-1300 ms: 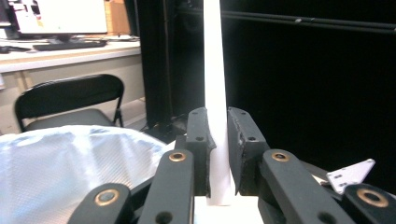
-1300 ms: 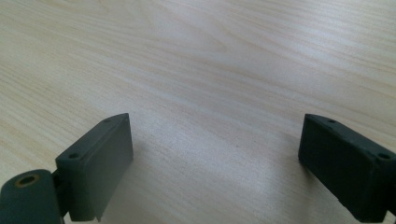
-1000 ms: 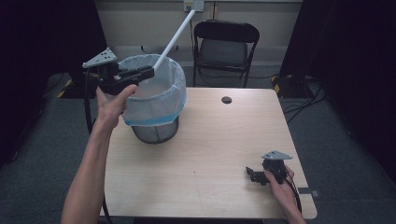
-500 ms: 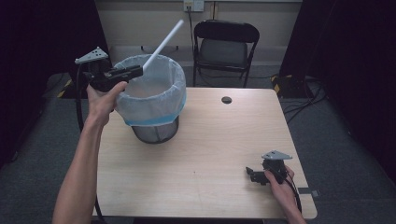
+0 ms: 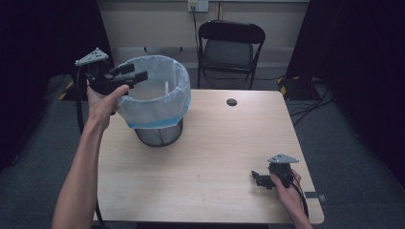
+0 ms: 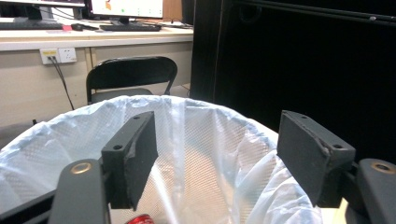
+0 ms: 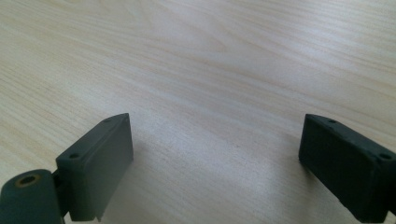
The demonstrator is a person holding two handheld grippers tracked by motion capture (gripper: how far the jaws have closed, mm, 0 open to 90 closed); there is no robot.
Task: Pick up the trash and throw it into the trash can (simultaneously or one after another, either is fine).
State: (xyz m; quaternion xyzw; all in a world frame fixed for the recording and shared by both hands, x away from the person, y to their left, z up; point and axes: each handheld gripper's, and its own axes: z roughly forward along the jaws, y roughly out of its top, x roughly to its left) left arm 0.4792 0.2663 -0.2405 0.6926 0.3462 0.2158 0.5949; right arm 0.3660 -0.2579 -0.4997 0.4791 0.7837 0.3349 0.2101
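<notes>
A mesh bin lined with a pale blue bag stands at the table's far left. My left gripper hovers over the bin's left rim, pointing across the mouth. Its jaws have just been opening and stand open with nothing between them. In the left gripper view, that gripper looks into the bag, where a red can lies at the bottom. A thin white tube stands inside the bin. My right gripper rests open near the table's front right; in its own view the gripper holds nothing.
The wooden table has a dark cable hole near its far edge. A black folding chair stands behind the table, against a wall with a socket. Dark curtains hang on both sides.
The left gripper's jaws opened and let go of the long white tube, which dropped into the bin. The left hand shifted slightly left. The right gripper stayed still.
</notes>
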